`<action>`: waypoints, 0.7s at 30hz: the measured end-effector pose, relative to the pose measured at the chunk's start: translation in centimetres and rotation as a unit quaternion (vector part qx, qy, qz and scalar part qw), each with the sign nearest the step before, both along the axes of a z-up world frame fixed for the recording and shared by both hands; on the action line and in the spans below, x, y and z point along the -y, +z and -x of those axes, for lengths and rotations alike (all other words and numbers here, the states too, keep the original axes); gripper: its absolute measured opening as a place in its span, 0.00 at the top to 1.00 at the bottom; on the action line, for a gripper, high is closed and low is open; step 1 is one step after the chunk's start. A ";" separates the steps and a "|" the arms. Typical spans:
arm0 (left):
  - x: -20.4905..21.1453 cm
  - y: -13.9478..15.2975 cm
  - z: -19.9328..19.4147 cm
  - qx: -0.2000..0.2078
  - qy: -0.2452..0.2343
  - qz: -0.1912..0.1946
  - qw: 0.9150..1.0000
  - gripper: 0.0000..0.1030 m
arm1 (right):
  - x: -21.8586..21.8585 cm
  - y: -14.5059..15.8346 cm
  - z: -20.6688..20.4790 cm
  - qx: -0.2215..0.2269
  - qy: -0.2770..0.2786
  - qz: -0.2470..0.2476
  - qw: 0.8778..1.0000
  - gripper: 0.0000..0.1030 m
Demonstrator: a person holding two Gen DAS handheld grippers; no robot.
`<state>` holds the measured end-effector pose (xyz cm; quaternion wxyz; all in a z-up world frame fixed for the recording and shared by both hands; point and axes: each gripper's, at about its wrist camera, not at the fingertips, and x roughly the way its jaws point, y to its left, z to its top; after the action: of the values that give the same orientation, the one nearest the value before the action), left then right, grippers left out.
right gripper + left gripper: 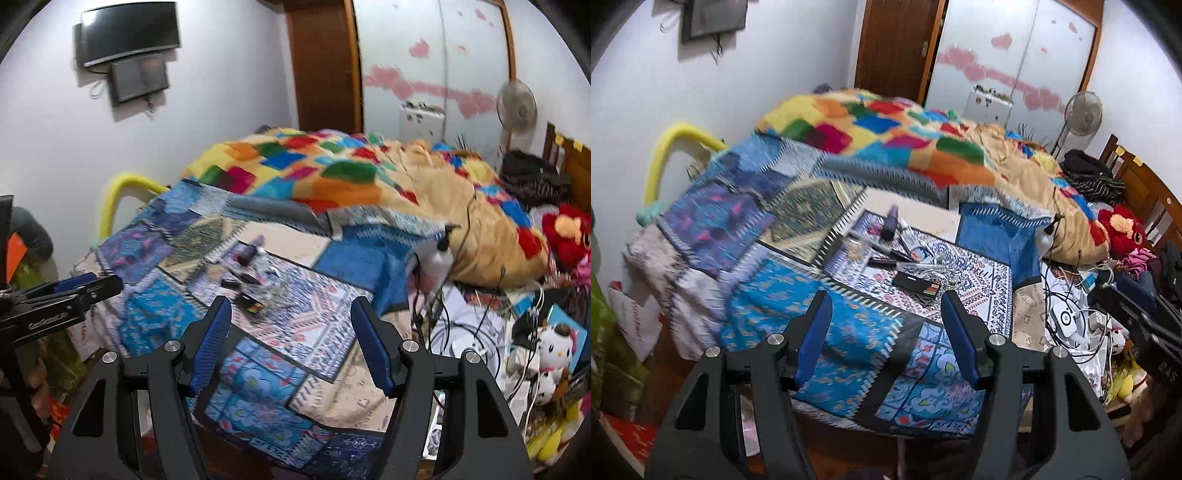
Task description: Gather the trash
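Both grippers are empty and angled down at the bed from its foot end. Left gripper (886,306): blue-padded jaws parted, nothing between them, only the blue patterned patchwork bedspread (798,306) behind. Right gripper (291,314): same, jaws apart, nothing held. Reads as an approach stance, pads pre-spread so either can drop straight onto a small item. Likely trash is the loose clutter cluster mid-bed on the white-and-blue patterned panel: a dark purple cylindrical bottle (891,223) lying on its side, a small clear glass jar (857,246) just beside it, a flat black rectangular packet with a coloured label (916,285) nearest the grippers, plus pens or wrappers too blurred to sort. All lies well ahead of both sets of fingertips, no contact. The multicoloured patchwork blanket (886,129) is bunched toward the head end, which leaves the clutter exposed. Tangled black and white cables (1067,295) and plush toys on the right side look like belongings, not targets. The left gripper shows at the left edge of the right wrist view, so the two sit side by side.
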<state>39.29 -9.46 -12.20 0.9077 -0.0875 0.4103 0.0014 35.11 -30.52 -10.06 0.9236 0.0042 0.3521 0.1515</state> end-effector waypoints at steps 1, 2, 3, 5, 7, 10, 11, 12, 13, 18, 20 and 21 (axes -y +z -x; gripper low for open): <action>0.2 -0.7 -0.7 -0.008 0.000 0.003 1.000 0.41 | 0.4 -0.5 -0.4 -0.006 -0.003 -0.001 1.000 0.38; 0.6 -1.6 -1.7 -0.018 -0.001 0.007 1.000 0.41 | 0.7 -1.0 -0.9 -0.013 -0.007 -0.001 1.000 0.38; 0.9 -2.5 -2.8 -0.028 -0.002 0.010 1.000 0.41 | 0.9 -1.5 -1.3 -0.020 -0.010 -0.001 1.000 0.38; 1.7 -4.5 -4.8 -0.047 -0.004 0.015 0.999 0.41 | 1.4 -2.6 -2.3 -0.033 -0.015 -0.003 0.999 0.38; 2.4 -6.2 -6.7 -0.064 -0.005 0.014 0.998 0.41 | 1.6 -3.7 -3.2 -0.046 -0.018 -0.003 0.999 0.38; 3.0 -9.0 -9.5 -0.091 -0.003 0.018 0.996 0.41 | 1.8 -5.3 -4.4 -0.063 -0.021 0.000 0.998 0.38; 3.2 -9.8 -10.2 -0.099 -0.001 0.021 0.995 0.41 | 1.9 -5.9 -4.8 -0.068 -0.022 0.001 0.997 0.38; 3.5 -10.8 -11.1 -0.108 0.002 0.027 0.994 0.41 | 1.9 -6.5 -5.2 -0.075 -0.023 0.002 0.997 0.38; 3.6 -11.4 -11.7 -0.114 0.005 0.032 0.993 0.41 | 1.9 -6.9 -5.6 -0.080 -0.023 0.002 0.997 0.38; 4.7 -14.1 -14.1 -0.132 0.015 0.040 0.990 0.41 | 1.8 -9.0 -7.1 -0.106 -0.024 0.001 0.994 0.38; 5.1 -15.0 -14.4 -0.133 0.021 0.029 0.990 0.42 | 1.7 -9.6 -7.6 -0.112 -0.024 0.000 0.993 0.38; 5.3 -15.4 -14.5 -0.130 0.022 0.021 0.991 0.41 | 1.6 -9.8 -7.7 -0.114 -0.024 0.000 0.993 0.38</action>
<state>53.81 -14.77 -27.59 0.8441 -0.1148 0.5232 0.0236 42.81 -32.15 -19.89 0.8806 0.0296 0.4554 0.1278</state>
